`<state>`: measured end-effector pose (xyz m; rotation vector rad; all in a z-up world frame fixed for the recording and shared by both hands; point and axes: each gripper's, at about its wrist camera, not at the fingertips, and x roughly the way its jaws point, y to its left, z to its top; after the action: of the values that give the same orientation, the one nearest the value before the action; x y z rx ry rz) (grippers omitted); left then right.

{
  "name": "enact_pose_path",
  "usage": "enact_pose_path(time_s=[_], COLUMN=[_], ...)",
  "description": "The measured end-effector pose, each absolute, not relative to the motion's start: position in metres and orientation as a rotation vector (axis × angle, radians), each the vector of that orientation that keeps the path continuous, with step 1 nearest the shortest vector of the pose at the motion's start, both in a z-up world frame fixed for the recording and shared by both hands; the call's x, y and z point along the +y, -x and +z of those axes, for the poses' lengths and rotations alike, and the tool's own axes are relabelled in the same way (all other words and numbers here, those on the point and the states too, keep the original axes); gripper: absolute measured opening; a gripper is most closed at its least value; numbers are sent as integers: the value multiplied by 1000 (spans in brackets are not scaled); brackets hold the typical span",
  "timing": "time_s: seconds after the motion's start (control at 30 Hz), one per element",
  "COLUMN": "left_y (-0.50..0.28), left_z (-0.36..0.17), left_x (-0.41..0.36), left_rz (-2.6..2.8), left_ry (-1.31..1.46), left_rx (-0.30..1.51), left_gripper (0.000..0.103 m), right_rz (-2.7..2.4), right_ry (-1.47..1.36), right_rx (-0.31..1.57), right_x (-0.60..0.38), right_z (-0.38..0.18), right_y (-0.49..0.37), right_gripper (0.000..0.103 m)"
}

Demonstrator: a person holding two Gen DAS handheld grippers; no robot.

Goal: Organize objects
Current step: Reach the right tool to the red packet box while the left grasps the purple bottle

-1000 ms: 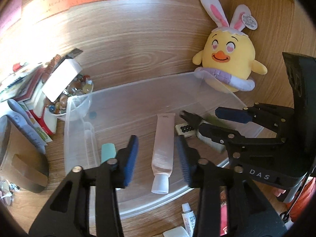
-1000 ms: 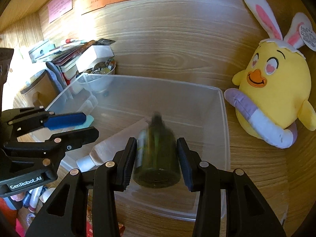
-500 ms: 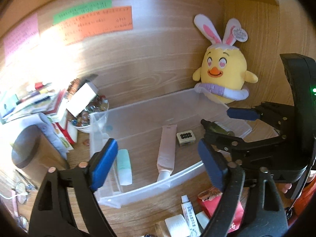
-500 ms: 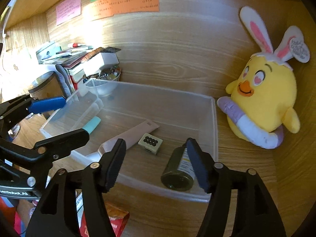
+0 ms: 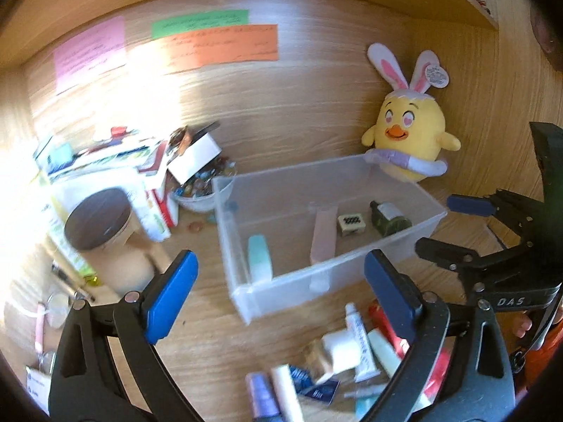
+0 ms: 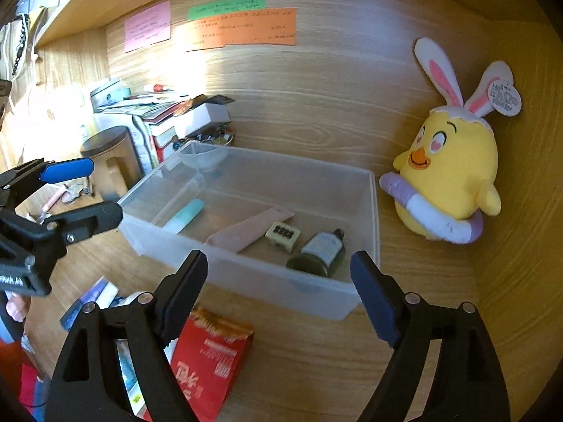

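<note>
table [image 6: 316,369]: wood-grain, smooth, low sheen
bin [image 6: 246,274]: translucent plastic, frosted, smooth
bottle [image 6: 318,251]: dark green, glossy, with matt paper label
tube [image 6: 246,234]: pink, matt plastic
plush chick [image 6: 454,172]: yellow fuzzy cloth
wall notes [image 6: 242,28]: matt paper
red pack [image 6: 211,362]: glossy
gripper frames [image 6: 278,299]: black matt plastic

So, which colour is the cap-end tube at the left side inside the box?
Light teal tube; the right wrist view shows it best.
</note>
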<state>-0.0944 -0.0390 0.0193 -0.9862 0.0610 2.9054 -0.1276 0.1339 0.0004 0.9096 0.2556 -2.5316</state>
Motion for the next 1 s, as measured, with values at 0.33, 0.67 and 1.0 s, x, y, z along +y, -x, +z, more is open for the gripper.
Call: enact_pose_path(time_s=[0.33, 0.67, 1.0], left_y=[54, 24, 6], left_z=[-13, -55, -67], left_x=[-59, -69, -76], left_rz=[2919, 2864, 2864], left_ry=[1116, 1257, 1262], left_rx=[39, -48, -83], left_gripper=[97, 97, 85], right_rz=[-2501, -2416, -2439], right_ry=[-954, -1121, -1181], right_rx=[239, 157, 184], right_x=[131, 118, 103], right_z=[-19, -57, -75], right_y=[106, 106, 108], right_gripper=[82, 83, 83])
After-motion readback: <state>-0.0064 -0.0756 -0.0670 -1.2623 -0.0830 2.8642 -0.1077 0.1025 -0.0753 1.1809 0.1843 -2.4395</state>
